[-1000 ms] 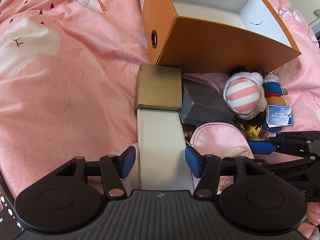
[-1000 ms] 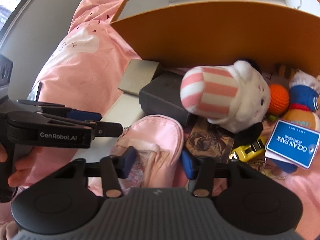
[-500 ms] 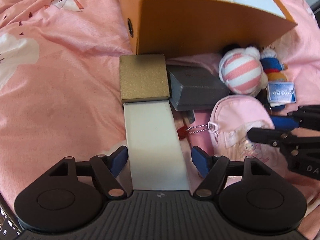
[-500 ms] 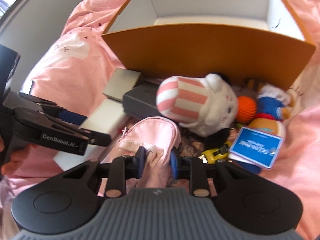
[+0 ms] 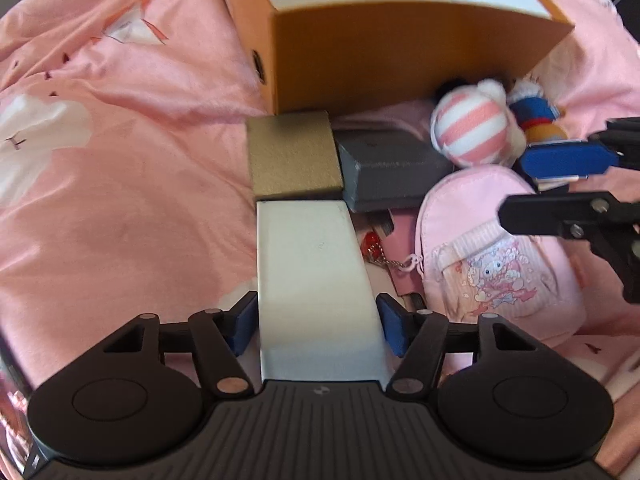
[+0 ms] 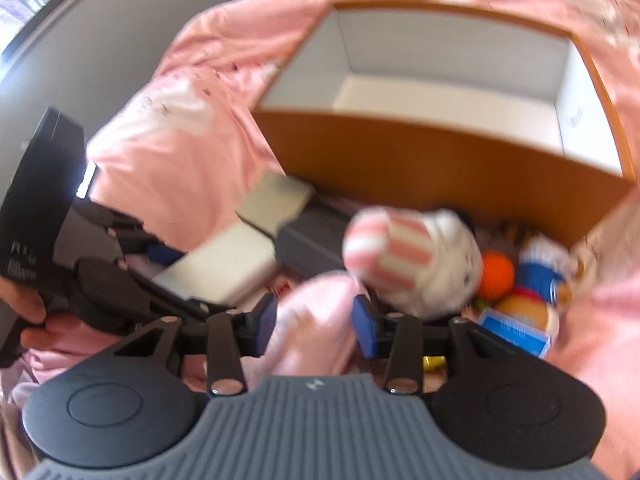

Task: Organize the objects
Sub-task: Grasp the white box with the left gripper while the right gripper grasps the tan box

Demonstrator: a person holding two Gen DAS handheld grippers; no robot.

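left wrist | left gripper point(image 5: 316, 330) points down, pads pressing white box point(image 5: 312, 276)

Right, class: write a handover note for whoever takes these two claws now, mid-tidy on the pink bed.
Left claw: just been closing around the long white box; firm grip unclear.
Right claw: just been opening, pink fabric pouch between its pads, seemingly released.
Orange cardboard box: looks empty.
Done: nothing packed.
To do: white box, pouch, flat gold box, dark grey box, striped plush toy.
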